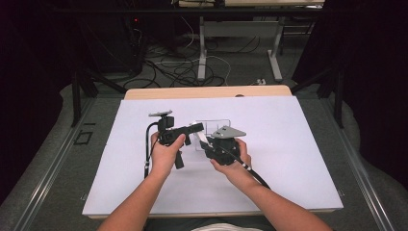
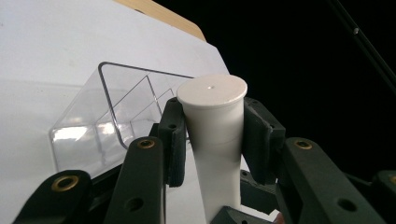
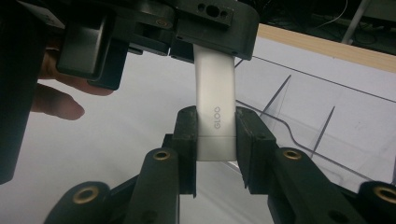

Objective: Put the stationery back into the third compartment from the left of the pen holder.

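The pads of the left gripper (image 2: 212, 140) sit against both sides of a white tube (image 2: 215, 140) just below its round cap (image 2: 212, 91), so the jaws are closed on the cap end. No earlier look is available, so only this hold can be told. The right gripper (image 3: 215, 140) has its pads pressed flat on the other, flattened end of the same tube (image 3: 215, 112), where the grey letters GLOO run along it; its jaws are as tight as they go, clamped on that end. From the right gripper the tube runs straight up between the pads into the black body of the left gripper (image 3: 187, 23), and a person's fingers (image 3: 58, 105) curl beside that body. In the high view the tube (image 1: 198, 139) bridges the short gap between the two grippers, the left gripper (image 1: 195, 129) to one side and the right gripper (image 1: 206, 144) to the other, each in one hand above the table. Just behind the tube stands a clear plastic box (image 2: 107, 121) with dividers, its near wall close beyond the left pads. Under it all lies a white sheet (image 1: 288, 144) on the wooden table (image 1: 207, 92).
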`<move>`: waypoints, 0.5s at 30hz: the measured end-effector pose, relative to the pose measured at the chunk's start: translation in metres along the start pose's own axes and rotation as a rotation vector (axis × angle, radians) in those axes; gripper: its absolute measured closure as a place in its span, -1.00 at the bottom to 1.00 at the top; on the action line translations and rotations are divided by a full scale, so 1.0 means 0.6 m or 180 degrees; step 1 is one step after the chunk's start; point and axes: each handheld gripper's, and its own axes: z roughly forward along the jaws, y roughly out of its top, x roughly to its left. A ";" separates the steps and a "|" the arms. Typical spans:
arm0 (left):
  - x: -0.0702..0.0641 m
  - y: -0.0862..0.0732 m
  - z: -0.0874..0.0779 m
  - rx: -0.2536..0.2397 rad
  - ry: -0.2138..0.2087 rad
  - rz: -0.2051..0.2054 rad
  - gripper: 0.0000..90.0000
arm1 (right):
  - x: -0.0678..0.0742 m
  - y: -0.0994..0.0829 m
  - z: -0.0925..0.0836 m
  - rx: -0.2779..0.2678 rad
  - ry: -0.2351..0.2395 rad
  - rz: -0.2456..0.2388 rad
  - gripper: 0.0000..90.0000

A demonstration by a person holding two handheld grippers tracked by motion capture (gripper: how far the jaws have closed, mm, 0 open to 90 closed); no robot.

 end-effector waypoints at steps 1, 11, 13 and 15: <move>0.000 0.000 0.000 0.0007 0.0004 -0.0002 0.44 | 0.000 0.000 0.000 0.0004 0.0000 0.0001 0.58; -0.004 0.001 0.007 -0.0022 0.0062 0.0018 0.47 | -0.004 0.002 0.002 0.0083 -0.0005 0.0038 0.55; -0.008 0.003 0.010 -0.0068 0.0113 0.0067 0.47 | -0.009 0.004 0.000 0.0109 -0.0002 0.0053 0.46; -0.009 0.005 0.012 -0.0104 0.0107 0.0060 0.47 | -0.016 0.005 -0.004 0.0144 -0.0011 0.0061 0.37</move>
